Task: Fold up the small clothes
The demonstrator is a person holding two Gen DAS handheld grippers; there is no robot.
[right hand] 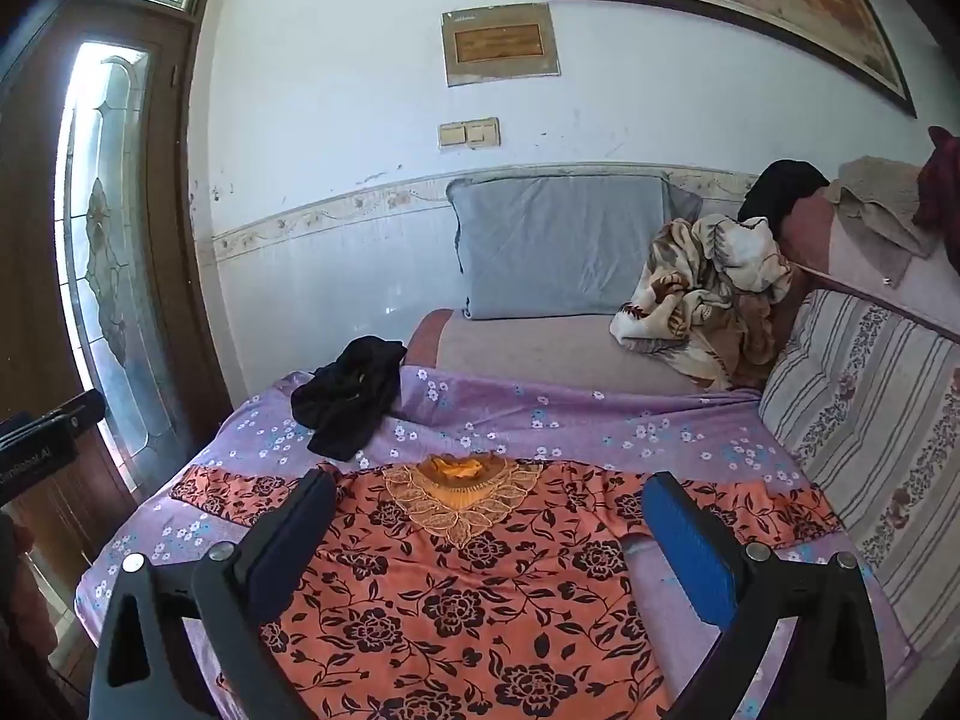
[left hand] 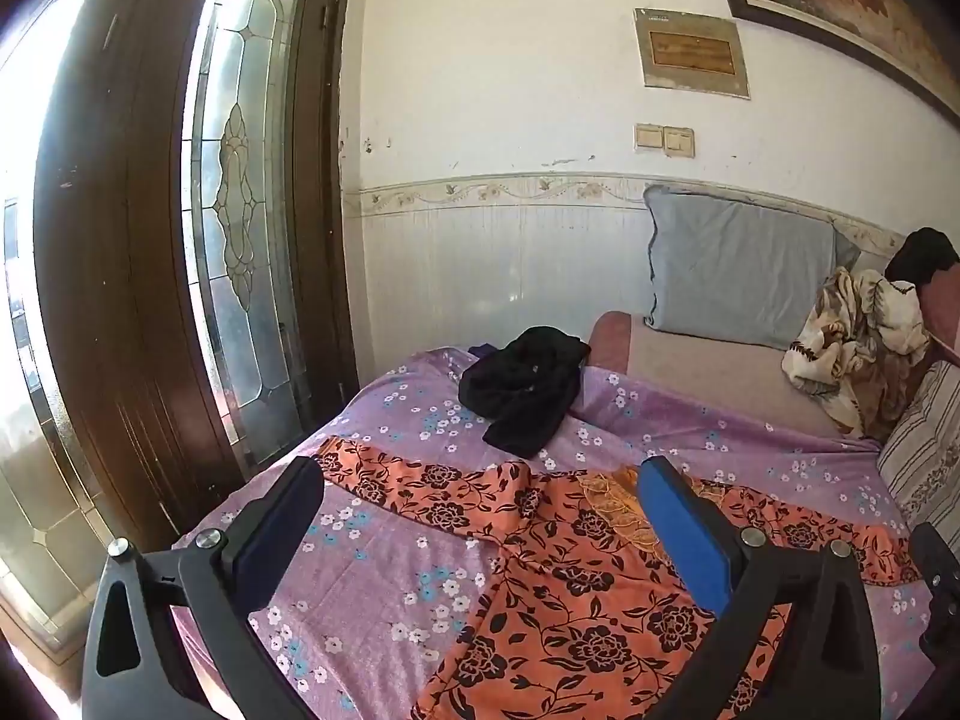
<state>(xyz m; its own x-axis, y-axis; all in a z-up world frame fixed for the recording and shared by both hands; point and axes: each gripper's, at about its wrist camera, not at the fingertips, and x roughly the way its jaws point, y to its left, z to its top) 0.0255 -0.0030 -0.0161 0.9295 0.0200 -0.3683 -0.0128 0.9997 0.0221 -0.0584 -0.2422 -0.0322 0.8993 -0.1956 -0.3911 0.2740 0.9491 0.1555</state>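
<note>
An orange top with black flowers (right hand: pixel 480 588) lies spread flat on the purple flowered sheet (right hand: pixel 540 414), its lace neckline (right hand: pixel 459 501) towards the wall and both sleeves stretched out. My right gripper (right hand: pixel 489 516) hovers open above its chest, nothing between the fingers. The same top (left hand: pixel 570 570) shows in the left wrist view, where my left gripper (left hand: pixel 480 498) stands open over its left sleeve and shoulder, holding nothing. A crumpled black garment (left hand: pixel 528 387) lies beyond the top near the bed's far left corner, and the right wrist view also takes in that black garment (right hand: pixel 351 399).
A grey pillow (right hand: pixel 564 243) leans on the wall. A beige patterned blanket (right hand: pixel 702 294) is bunched at the right, beside a striped cushion (right hand: pixel 864 408). A wooden door with leaded glass (left hand: pixel 240 210) stands left of the bed. The other gripper's body (right hand: pixel 42 444) shows at left.
</note>
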